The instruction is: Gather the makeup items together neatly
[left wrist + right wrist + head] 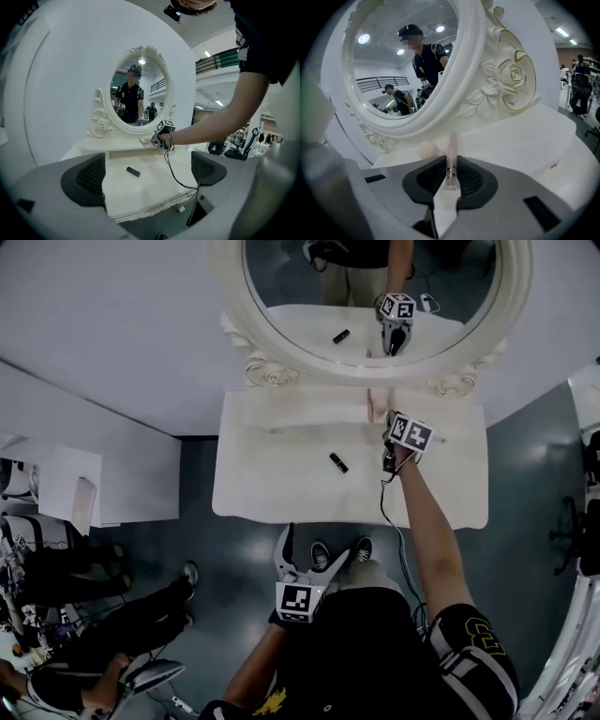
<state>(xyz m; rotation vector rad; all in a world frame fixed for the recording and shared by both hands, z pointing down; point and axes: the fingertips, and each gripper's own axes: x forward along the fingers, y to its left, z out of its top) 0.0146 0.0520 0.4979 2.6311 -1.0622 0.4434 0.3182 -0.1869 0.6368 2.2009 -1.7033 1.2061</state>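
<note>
The pink tube [451, 159] carries a band of small dark marks, too small to read. It is slim, pale and half transparent, and the right gripper [451, 180] has its jaws clenched on the lower end. The tube points toward the carved frame of the mirror [440, 108], over the raised shelf of the white table [253, 484]. A short black lipstick [338, 462] lies on the table top, well apart. The left gripper [147, 173] stays in front of the table, jaws spread, nothing between them.
</note>
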